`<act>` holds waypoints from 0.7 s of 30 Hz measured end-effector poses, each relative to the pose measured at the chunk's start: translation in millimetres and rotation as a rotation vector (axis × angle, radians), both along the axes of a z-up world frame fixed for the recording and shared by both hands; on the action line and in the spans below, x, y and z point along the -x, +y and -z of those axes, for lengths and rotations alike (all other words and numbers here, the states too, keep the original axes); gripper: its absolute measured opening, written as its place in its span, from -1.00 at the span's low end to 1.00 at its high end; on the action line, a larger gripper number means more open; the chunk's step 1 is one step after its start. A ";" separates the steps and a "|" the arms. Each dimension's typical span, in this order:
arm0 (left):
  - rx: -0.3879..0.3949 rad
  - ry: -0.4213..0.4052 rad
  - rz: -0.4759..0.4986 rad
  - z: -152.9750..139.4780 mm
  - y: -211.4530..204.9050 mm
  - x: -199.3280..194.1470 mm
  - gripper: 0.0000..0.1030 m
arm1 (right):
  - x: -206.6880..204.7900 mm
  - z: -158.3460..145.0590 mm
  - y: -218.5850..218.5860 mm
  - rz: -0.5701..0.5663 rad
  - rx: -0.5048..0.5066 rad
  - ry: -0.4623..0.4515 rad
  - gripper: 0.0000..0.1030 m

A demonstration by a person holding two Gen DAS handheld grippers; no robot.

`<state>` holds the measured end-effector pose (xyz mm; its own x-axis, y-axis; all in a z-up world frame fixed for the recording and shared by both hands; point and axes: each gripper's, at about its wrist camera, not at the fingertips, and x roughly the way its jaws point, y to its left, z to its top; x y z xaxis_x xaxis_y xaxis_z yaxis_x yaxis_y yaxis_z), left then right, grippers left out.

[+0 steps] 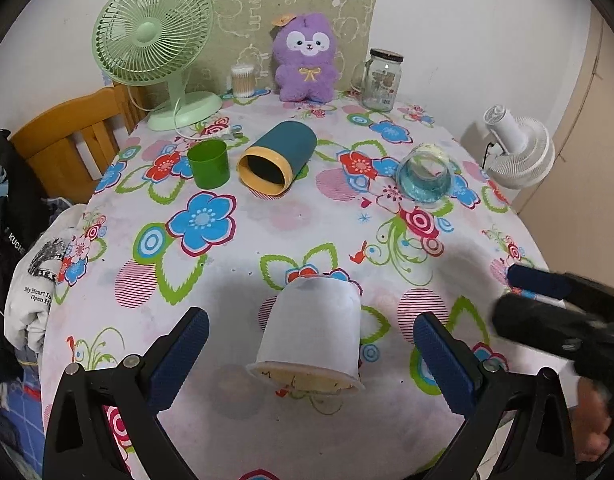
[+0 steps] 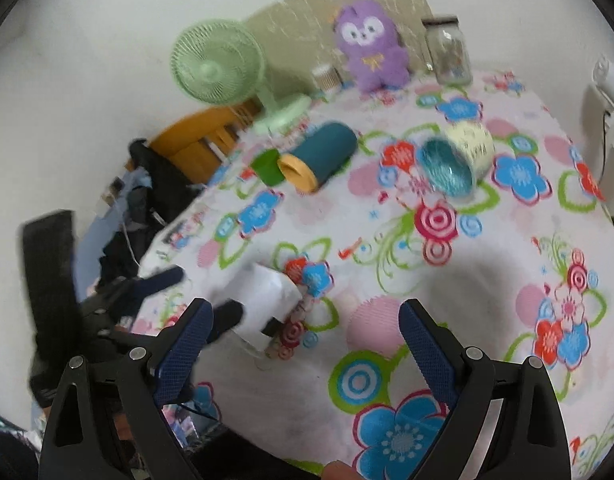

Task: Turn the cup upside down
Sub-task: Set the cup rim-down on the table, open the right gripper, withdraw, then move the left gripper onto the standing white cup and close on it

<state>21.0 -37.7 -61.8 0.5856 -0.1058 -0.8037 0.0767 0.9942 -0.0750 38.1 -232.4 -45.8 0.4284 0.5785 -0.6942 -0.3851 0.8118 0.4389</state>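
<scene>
A white plastic cup (image 1: 313,330) stands upside down on the flowered tablecloth, rim on the cloth, base up. My left gripper (image 1: 311,340) is open, its blue pads either side of the cup without touching it. The cup also shows in the right wrist view (image 2: 263,300), blurred, with the left gripper beside it. My right gripper (image 2: 305,336) is open and empty above the cloth, right of the cup. It shows in the left wrist view at the right edge (image 1: 547,300).
Farther back lie a teal cup with a yellow rim (image 1: 277,158) on its side, a green cup (image 1: 209,164) upright and a glass cup (image 1: 425,174) on its side. A green fan (image 1: 155,44), purple plush (image 1: 305,60) and jar (image 1: 381,80) stand at the back edge.
</scene>
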 end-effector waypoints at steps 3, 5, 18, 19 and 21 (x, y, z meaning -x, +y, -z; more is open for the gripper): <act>-0.005 0.008 0.007 1.9 -3.1 -2.9 1.00 | 1.9 -7.8 -3.8 -0.023 -0.009 -0.040 0.90; -0.014 0.014 0.010 3.6 -5.2 -4.6 1.00 | 3.2 -10.8 -5.0 -0.040 0.003 -0.068 0.91; -0.051 0.087 0.002 24.3 -13.5 -24.1 1.00 | 5.0 5.4 -10.3 -0.157 0.050 -0.076 0.91; -0.055 0.092 0.001 25.6 -14.0 -25.2 1.00 | 4.5 8.9 -11.6 -0.165 0.052 -0.068 0.91; -0.072 0.105 -0.001 29.2 -15.3 -27.5 1.00 | 4.0 13.2 -13.6 -0.174 0.058 -0.059 0.91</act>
